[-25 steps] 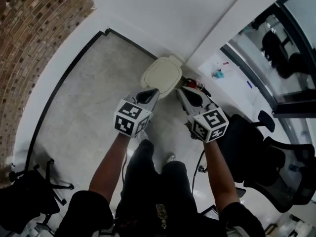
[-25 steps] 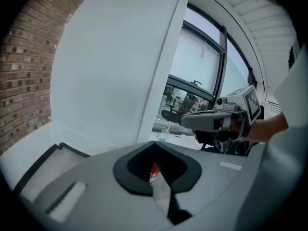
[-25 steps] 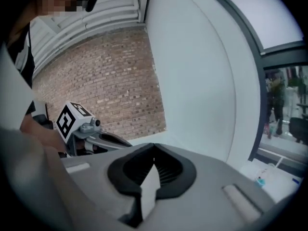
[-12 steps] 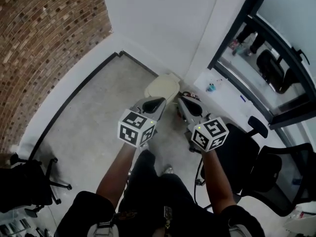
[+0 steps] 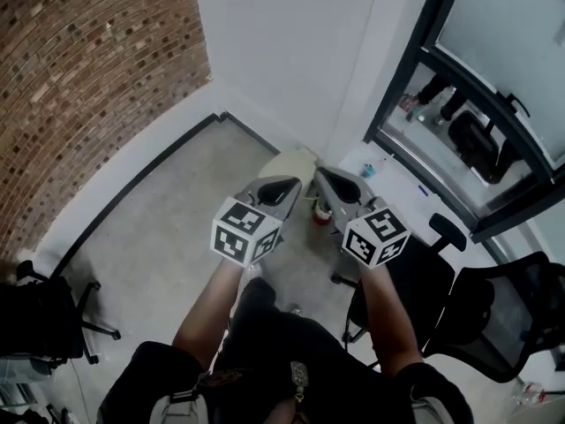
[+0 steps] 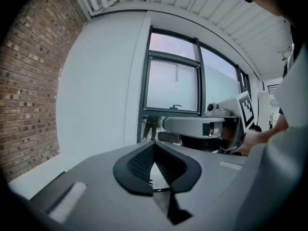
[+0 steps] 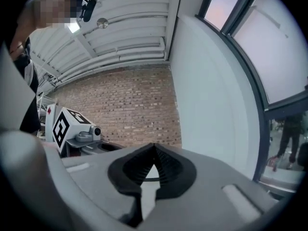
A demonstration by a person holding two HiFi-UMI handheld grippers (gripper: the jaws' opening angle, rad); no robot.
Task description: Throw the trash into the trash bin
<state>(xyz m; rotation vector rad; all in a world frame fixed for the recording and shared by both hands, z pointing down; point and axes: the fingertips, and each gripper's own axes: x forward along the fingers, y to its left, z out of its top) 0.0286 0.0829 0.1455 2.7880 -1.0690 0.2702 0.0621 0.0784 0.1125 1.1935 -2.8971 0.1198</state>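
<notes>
In the head view a trash bin with a cream lid [image 5: 290,162] stands on the floor by the white wall's corner, partly hidden behind my left gripper [image 5: 284,186]. A small red thing [image 5: 322,212] lies on the floor beside the bin; it is too small to tell what it is. My right gripper [image 5: 328,180] is held next to the left one, both high above the floor and pointing towards the wall. In the left gripper view the left gripper [image 6: 154,146] is shut with nothing in it. In the right gripper view the right gripper [image 7: 154,148] is shut and empty too.
Black office chairs [image 5: 463,312] stand at the right, another chair [image 5: 40,321] at the left. A brick wall [image 5: 88,69] curves along the left, a white wall [image 5: 291,42] lies ahead, and a dark-framed window [image 5: 481,104] is at the right.
Both grippers have risen together, still shut. The bin now looks smaller and sits further behind the left gripper, and more of the walls and window has come into view.
</notes>
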